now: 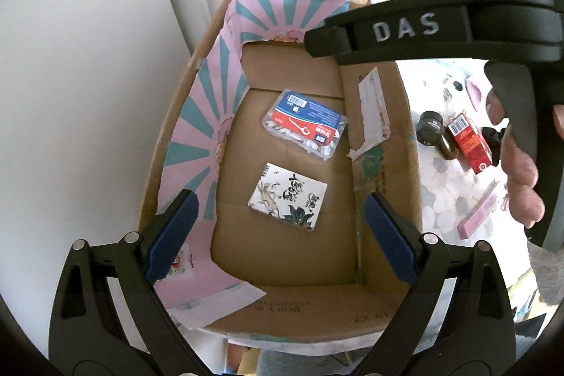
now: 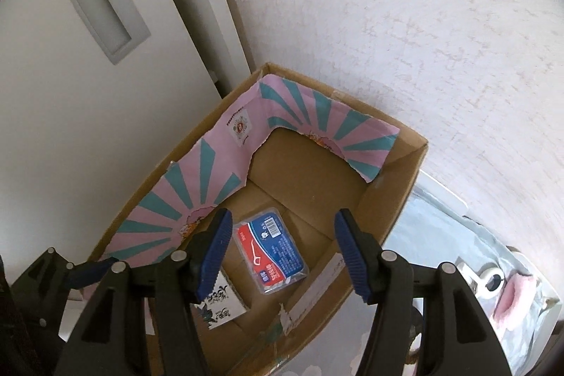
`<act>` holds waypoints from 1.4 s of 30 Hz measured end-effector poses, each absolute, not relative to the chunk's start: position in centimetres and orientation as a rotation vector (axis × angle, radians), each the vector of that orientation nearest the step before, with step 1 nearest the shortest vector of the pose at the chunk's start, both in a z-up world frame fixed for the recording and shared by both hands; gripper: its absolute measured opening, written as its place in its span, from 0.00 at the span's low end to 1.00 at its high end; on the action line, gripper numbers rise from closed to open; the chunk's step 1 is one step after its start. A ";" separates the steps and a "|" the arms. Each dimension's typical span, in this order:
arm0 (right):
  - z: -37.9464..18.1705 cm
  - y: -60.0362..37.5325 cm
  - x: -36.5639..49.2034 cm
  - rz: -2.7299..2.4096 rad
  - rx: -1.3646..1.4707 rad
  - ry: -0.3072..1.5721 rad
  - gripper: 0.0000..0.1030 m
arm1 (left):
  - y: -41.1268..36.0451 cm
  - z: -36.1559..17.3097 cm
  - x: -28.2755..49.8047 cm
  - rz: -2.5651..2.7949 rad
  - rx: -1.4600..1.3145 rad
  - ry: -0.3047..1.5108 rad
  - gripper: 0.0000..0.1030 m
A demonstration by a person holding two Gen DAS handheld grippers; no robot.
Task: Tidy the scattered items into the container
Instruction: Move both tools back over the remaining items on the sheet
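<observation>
- Open brown cardboard box [image 1: 384, 273] with pink-and-teal striped paper lining [image 1: 208, 101], set against white wall.
- Inside, on floor: clear plastic floss-pick case with blue-red label [image 1: 306, 124]; just beside, ink-printed white card [image 1: 288, 196].
- Left gripper [image 1: 280, 235] above box, jaws apart, empty.
- Right gripper [image 2: 282, 256] likewise spread, empty.
- Outside, still on floral cloth: small red carton [image 1: 470, 141], black cylindrical object [image 1: 430, 127], pink flat bar [image 1: 479, 215].

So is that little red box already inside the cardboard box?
No, the red box lies outside the cardboard box, on the flowery cloth to its right, in the left wrist view.
</observation>
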State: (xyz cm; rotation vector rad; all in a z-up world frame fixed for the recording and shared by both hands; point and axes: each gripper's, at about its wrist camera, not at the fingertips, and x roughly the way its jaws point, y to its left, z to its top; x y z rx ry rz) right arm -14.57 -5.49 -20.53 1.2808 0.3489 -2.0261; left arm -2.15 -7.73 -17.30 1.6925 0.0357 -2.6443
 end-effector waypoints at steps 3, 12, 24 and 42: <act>-19.9 -4.8 -13.8 -2.057 1.259 0.369 0.55 | -7.6 -17.1 -1.9 -2.632 1.683 -0.020 0.92; -17.8 -0.3 -12.5 -2.111 1.239 0.242 0.55 | -7.6 -15.5 -1.7 -2.670 1.644 -0.090 0.92; -12.3 19.0 -11.8 -2.389 1.295 0.004 0.55 | -0.9 -11.6 -2.1 -2.875 1.580 -0.196 0.92; -15.0 34.7 -8.6 -2.555 1.466 -0.190 0.55 | 13.7 -15.2 -1.2 -3.022 1.779 -0.580 0.93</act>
